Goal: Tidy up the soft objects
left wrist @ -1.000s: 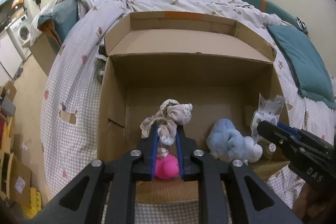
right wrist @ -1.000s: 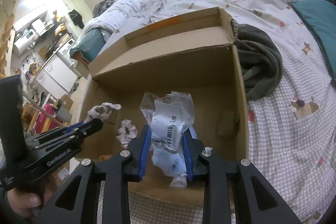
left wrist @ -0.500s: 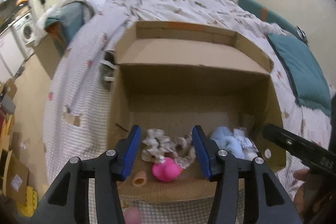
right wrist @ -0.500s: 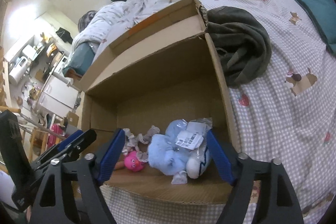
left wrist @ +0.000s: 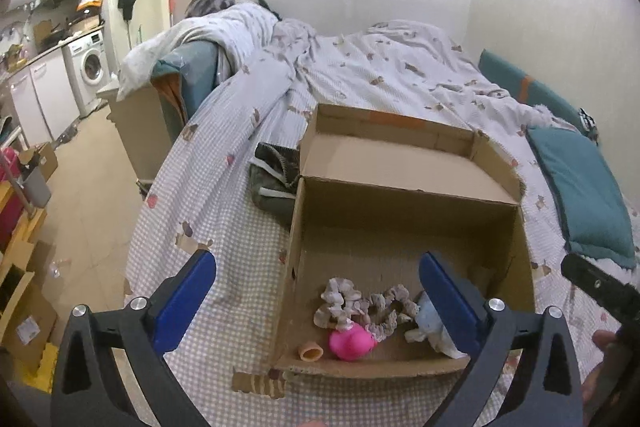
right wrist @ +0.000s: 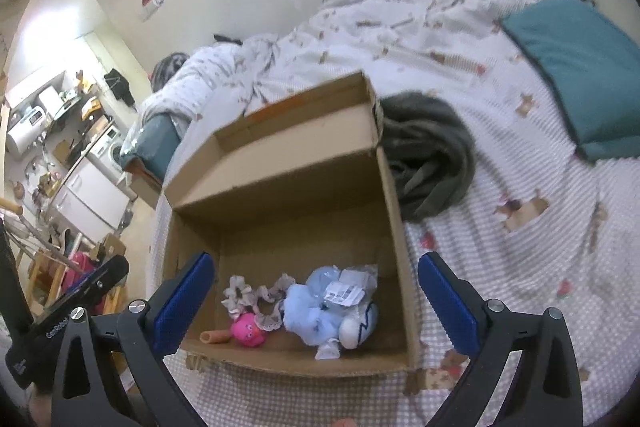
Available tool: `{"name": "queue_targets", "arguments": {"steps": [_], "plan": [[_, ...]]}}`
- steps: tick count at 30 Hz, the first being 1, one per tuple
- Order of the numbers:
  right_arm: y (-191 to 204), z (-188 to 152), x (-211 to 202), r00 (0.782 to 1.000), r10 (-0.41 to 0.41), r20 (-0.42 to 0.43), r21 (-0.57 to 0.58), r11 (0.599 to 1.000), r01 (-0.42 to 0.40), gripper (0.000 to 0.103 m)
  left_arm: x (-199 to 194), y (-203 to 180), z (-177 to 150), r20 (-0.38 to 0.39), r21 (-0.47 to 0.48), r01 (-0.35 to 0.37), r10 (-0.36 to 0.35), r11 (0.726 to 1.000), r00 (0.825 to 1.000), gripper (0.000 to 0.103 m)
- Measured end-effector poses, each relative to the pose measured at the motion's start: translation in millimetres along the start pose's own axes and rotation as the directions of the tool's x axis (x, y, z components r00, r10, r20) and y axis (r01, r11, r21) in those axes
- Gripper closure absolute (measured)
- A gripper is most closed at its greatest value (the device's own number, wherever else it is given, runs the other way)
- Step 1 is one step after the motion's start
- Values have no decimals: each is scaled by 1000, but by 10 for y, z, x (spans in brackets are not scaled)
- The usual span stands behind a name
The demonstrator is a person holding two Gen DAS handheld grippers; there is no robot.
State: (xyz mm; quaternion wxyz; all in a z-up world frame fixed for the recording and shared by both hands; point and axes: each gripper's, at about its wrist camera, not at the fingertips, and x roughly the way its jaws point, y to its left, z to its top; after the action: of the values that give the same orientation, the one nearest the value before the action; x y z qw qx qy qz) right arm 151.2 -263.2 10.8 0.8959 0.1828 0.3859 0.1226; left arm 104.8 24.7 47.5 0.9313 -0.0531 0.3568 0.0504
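Bedroom, bed (left wrist: 224, 239) under checked sheet and patterned quilt, kitchen corner with washing machine (left wrist: 90, 65) at far left. Left wrist view: cardboard box (left wrist: 404, 227) open on bed, flaps up, dark garment (left wrist: 272, 179) bunched against its left wall. Left claw (left wrist: 316, 291) spread wide, nothing between the blue pads; a second ago clamped on the frilled scrunchies (left wrist: 360, 303), half a second ago already parted. Scrunchies now lying on box floor near front wall, touching pink rubber duck (left wrist: 352, 343); small tan tube (left wrist: 310, 353) just beside duck; pale blue plush (left wrist: 430, 319) to the right, partly hidden behind right pad. Camera now higher and further back from box than before. Right wrist view: same box (right wrist: 392, 211) seen from its right side, teal cushion (right wrist: 576, 75) and second dark garment (right wrist: 428, 155) beyond. Right claw (right wrist: 316, 295) likewise spread wide and bare; a second ago clamped on clear plastic packet with barcode label (right wrist: 348, 289), since let go. Packet now resting on top of blue plush (right wrist: 316, 311), inside box, near right wall. View somewhat blurred. Reading: both items delivered to box, both claws free and drawn back, this pair of placements done; no further loose soft items identified on visible sheet, garments aside.
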Motion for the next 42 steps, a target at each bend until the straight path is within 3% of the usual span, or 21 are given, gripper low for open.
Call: {"name": "queue_targets", "arguments": {"steps": [12,18,20,22,24,31,42], "plan": [[272,-347,-514,995,-50,92,-164,984,64,0,-533,11,-384,41,47,28,-30,998,999,1],[339,-626,-485,995,-66,73,-224,971,81,0,-561,38,-685,-25,32,-8,9,999,1000,1],[335,-692,-454,993,-96,72,-231,967,110,0,-549,35,-734,-44,22,20,-19,1000,999,1],[304,-740,-415,989,-130,64,-214,967,141,0,-530,-10,-743,-47,45,33,-31,998,998,1],[282,-774,-378,993,-108,39,-198,974,114,0,-532,-48,-758,-19,63,5,-4,998,1000,1],[262,-781,-293,992,-119,30,-207,971,123,0,-431,-21,-774,-39,20,28,-27,999,999,1],[309,-793,-246,992,-123,33,-229,965,128,0,-414,-30,-774,-36,29,36,-35,999,999,1]]}}
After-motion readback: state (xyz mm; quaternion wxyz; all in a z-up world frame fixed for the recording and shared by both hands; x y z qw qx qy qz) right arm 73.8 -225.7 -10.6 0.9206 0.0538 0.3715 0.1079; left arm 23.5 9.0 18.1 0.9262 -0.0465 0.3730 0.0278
